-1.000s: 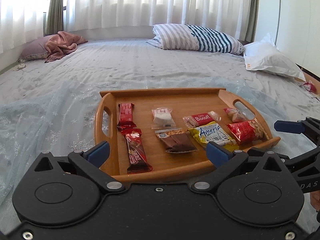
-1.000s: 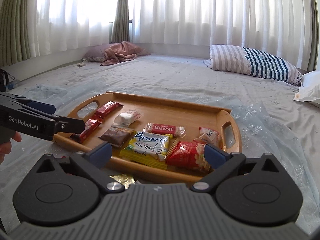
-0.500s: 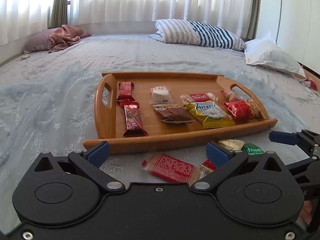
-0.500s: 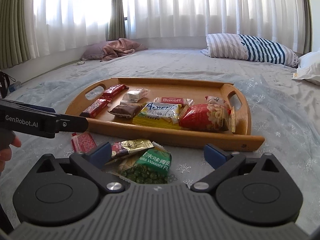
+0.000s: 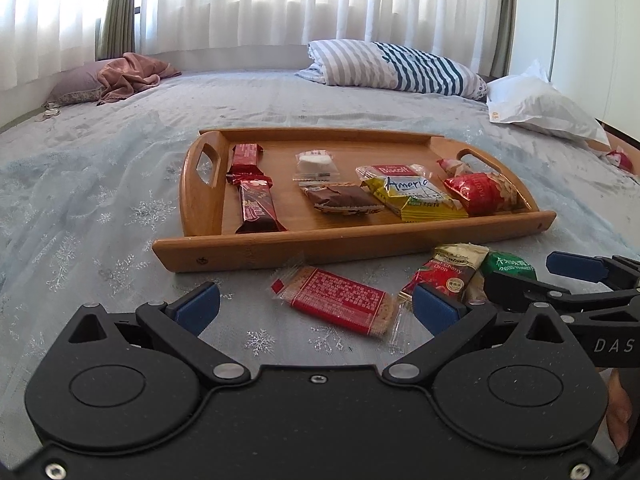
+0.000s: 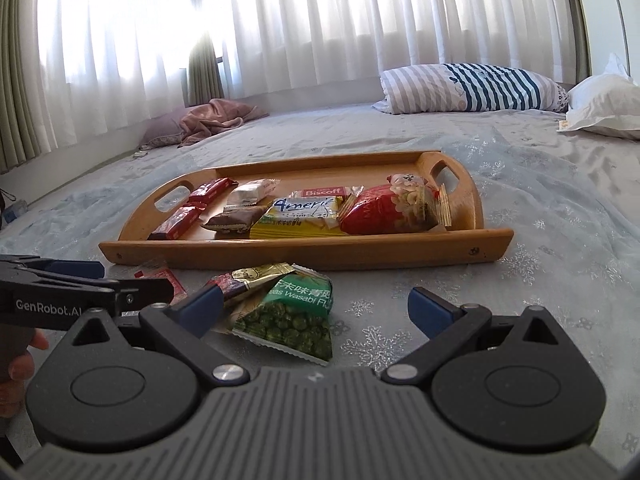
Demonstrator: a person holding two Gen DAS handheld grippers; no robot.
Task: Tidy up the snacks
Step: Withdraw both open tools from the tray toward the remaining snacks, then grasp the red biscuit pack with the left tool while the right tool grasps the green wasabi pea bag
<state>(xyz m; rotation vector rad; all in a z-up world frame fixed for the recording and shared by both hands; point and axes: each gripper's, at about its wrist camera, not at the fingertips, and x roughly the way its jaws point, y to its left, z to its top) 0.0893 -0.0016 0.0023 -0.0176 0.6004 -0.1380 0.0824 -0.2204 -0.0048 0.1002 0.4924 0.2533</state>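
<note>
A wooden tray (image 5: 280, 246) (image 6: 304, 250) lies on the bed with several snack packs in it, among them red bars (image 5: 256, 204), a yellow pack (image 5: 416, 198) and a red bag (image 6: 384, 210). In front of the tray lie a red cracker pack (image 5: 336, 300), a cherry drop pack (image 5: 448, 272) and a green wasabi pea bag (image 6: 292, 312). My left gripper (image 5: 316, 306) is open just before the cracker pack. My right gripper (image 6: 316, 306) is open, low over the pea bag. Neither holds anything.
A striped pillow (image 5: 396, 66) and a white pillow (image 5: 540, 108) lie at the far right. A pink cloth (image 5: 132, 74) is bunched at the far left by the curtains. A small red pack (image 5: 618, 158) rests at the right bed edge.
Both grippers have pulled back from the tray and dropped lower, so the loose packs in front of the tray have come into view. Both stay open.
</note>
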